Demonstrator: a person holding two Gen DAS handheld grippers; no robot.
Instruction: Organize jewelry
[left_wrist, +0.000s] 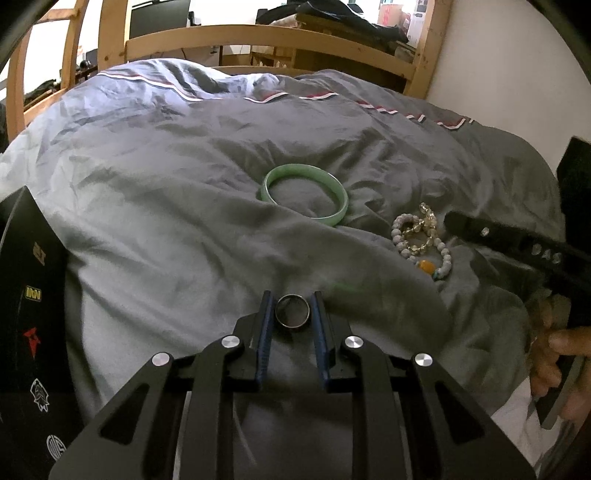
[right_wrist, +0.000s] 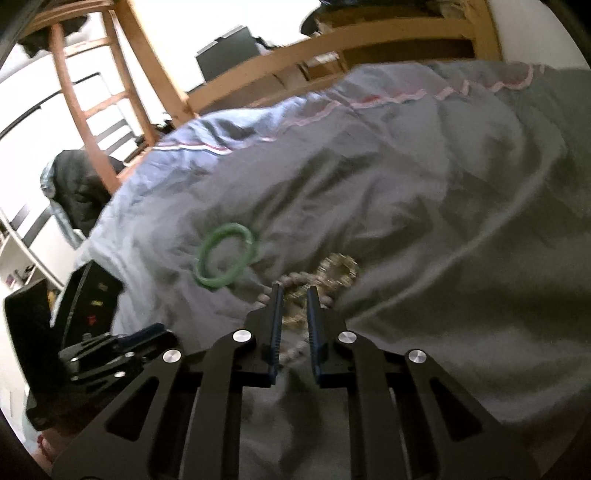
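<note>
Black box bears logos, perhaps "iKON".

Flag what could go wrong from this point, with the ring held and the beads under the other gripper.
1. The left gripper pinches the ring only at its fingertips; the smooth band could slip out and vanish in the duvet folds.
2. The right gripper sits over the tangled bead bracelets; lifting one may drag the other along.
3. The soft duvet could let the green bangle slide if disturbed.
</note>
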